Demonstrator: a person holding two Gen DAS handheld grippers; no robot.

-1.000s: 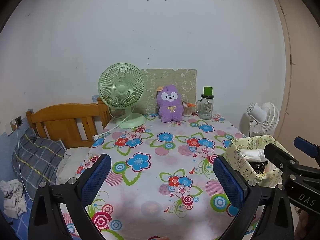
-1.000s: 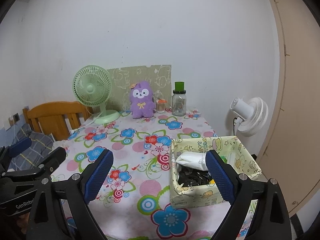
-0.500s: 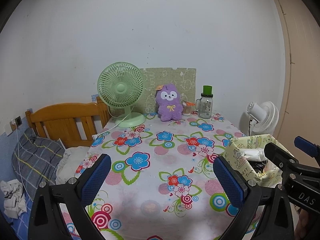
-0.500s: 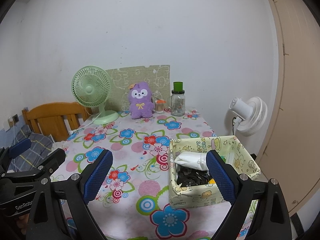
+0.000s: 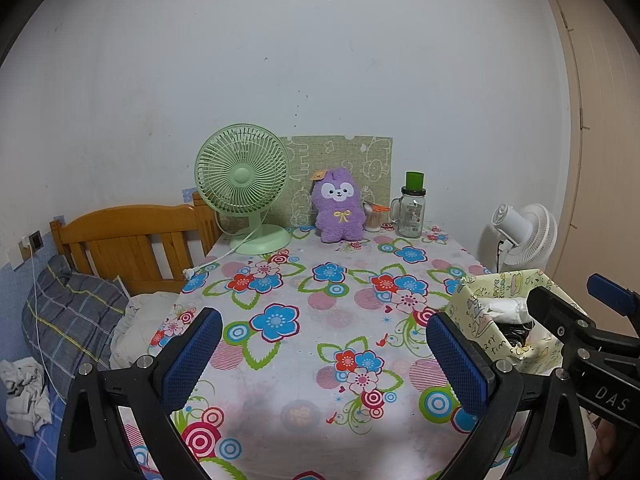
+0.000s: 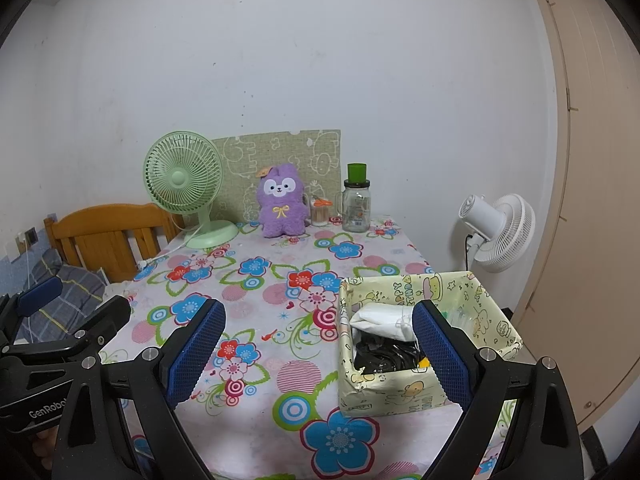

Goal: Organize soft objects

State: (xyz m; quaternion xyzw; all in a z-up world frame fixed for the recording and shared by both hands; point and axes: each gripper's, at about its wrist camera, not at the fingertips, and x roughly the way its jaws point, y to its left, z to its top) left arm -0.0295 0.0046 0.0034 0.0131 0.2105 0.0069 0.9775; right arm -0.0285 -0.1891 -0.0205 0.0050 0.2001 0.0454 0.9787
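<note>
Over the near edge of the flower-patterned cloth-covered surface, hovering: left hand-held gripper, blue-padded fingers spread wide, nothing between them. Same story beside it, toward the right edge: right hand-held gripper, jaws fully apart, gripping nothing. Up at the far edge, against the wall, sitting upright: fluffy purple plush toy with a white face and yellow bow, well apart from both tools. Just left of it, a pale green desk fan; just right, a clear glass jar with a green lid; behind, a green cartoon-print board leaning on the wall. At the near right corner, a pale yellow cartoon-print cardboard box, open-topped, holding a white folded soft bundle on top of black crumpled stuff. Off the surface to the right, a white standing fan. To the left, a wooden bed headboard and a grey plaid pillow.
</note>
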